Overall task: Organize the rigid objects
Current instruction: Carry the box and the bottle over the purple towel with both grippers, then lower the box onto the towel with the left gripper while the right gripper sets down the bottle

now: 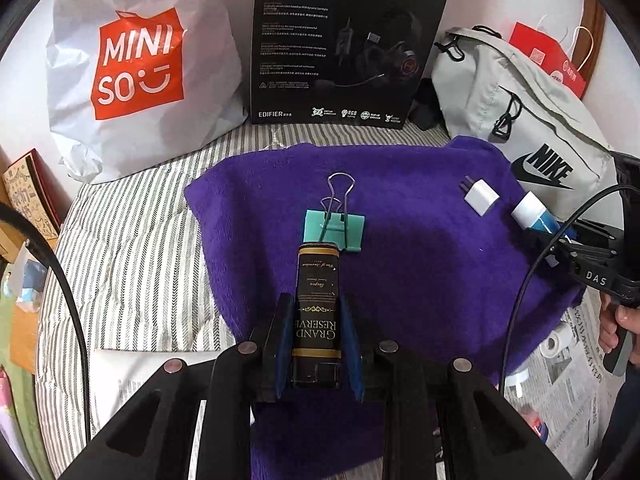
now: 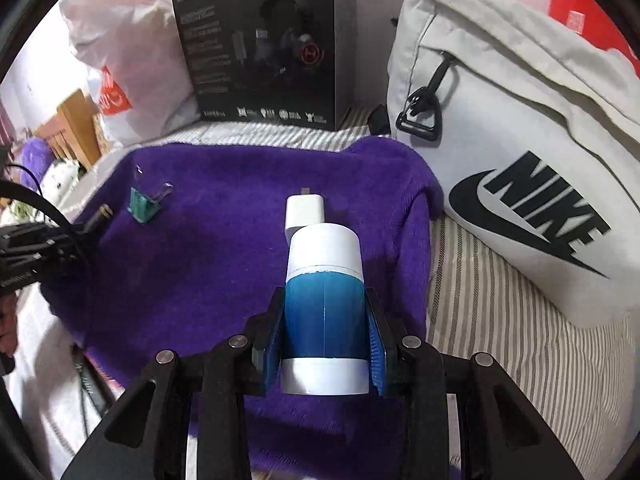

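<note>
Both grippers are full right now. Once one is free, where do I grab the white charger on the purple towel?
Grip the white charger across its flat sides, coming from above. It lies flat on the purple towel with its prongs toward the Nike bag, so avoid that end.

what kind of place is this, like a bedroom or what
Probably a bedroom, worked on a bed: a striped sheet under a purple towel, with a Miniso shopping bag, a headset box and a Nike bag stacked against the wall.
</note>
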Demonstrator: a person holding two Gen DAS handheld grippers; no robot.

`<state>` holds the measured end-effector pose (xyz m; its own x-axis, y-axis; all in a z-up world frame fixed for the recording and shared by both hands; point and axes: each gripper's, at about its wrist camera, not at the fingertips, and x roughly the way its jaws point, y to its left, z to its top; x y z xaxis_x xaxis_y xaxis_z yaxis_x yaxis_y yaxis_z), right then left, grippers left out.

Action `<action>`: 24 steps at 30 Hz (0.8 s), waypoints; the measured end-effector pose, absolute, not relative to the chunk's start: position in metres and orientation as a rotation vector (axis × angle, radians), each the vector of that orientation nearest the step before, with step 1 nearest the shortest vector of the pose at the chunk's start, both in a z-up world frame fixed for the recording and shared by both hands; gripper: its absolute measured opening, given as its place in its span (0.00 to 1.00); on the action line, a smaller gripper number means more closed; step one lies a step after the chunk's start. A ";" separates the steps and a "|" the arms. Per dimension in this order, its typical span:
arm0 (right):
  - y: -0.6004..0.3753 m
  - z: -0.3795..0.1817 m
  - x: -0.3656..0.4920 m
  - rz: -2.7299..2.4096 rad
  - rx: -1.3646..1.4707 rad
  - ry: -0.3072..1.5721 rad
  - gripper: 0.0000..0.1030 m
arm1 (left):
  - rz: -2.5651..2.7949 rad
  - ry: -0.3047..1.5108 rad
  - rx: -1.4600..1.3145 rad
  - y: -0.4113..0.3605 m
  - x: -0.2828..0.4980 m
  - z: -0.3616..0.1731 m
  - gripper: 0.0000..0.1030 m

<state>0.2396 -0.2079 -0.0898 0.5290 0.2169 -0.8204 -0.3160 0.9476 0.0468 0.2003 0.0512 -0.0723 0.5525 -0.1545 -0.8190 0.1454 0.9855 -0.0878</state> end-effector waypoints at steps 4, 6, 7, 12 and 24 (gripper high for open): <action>-0.205 -0.096 0.247 0.309 -0.134 0.978 0.35 | -0.178 0.980 0.008 0.049 0.208 -0.075 0.22; -0.204 -0.101 0.249 0.310 -0.136 0.993 0.35 | -0.173 0.991 0.023 0.047 0.212 -0.078 0.22; -0.204 -0.101 0.249 0.314 -0.134 0.992 0.35 | -0.172 0.995 0.031 0.045 0.213 -0.079 0.22; -0.201 -0.101 0.252 0.314 -0.137 0.984 0.35 | -0.169 1.013 0.038 0.044 0.217 -0.085 0.22; -0.200 -0.102 0.248 0.333 -0.155 0.961 0.35 | -0.149 1.023 0.104 0.031 0.213 -0.091 0.23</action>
<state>0.2482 -0.2003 -0.1024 0.5266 0.2093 -0.8239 -0.3456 0.9382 0.0175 0.2128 0.0307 -0.0910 0.5121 -0.0748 -0.8556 0.1723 0.9849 0.0171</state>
